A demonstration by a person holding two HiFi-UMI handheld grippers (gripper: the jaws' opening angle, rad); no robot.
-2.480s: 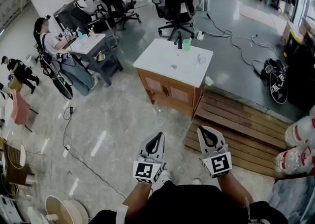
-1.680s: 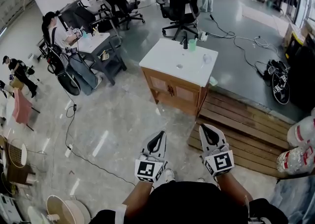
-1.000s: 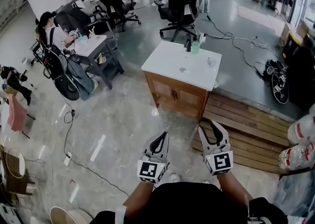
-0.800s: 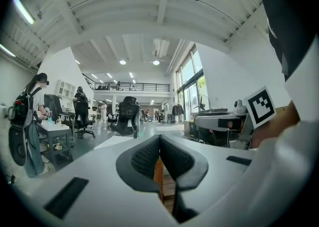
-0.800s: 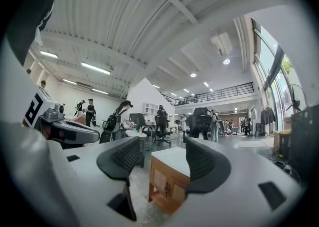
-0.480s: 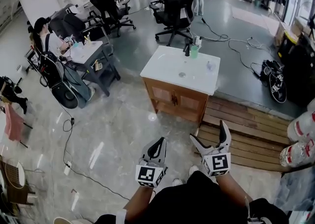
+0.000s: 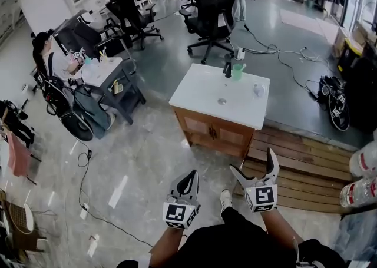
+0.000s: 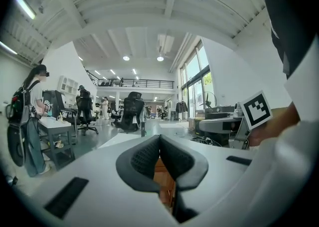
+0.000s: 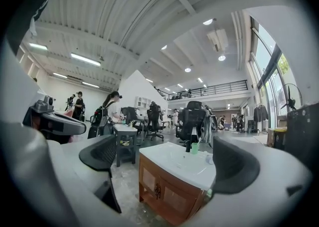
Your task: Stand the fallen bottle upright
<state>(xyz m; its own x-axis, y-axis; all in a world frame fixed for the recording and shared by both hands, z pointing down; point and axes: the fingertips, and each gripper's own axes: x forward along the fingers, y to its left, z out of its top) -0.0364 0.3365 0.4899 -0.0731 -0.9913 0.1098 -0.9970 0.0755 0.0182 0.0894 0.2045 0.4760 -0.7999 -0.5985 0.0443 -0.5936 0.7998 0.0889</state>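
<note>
Approach phase — no contact with the work yet. Your right gripper (image 7: 252, 162) has just been opening and now stands spread wide with nothing between its jaws. Your left gripper (image 7: 192, 174) has its jaws pressed together, also empty. Both are held low in front of you, well apart from the white-topped cabinet (image 7: 200, 93).

The bottle (image 7: 258, 90) appears to be the small clear item near the right edge of that top, apart from the faucet (image 7: 227, 70) and the green cup (image 7: 237, 71) at the back. It is too small here to confirm which way its neck points.

Recommendation: close the distance first, minding the wooden platform (image 7: 306, 161) beside the cabinet. Bring the open right gripper in level across the bottle's body, not its cap. Grip near mid-body, then pivot it up about its base — a light, clear bottle will likely roll or skid on that smooth top if nudged before the jaws close. Keep the left gripper away from the cup.
</note>
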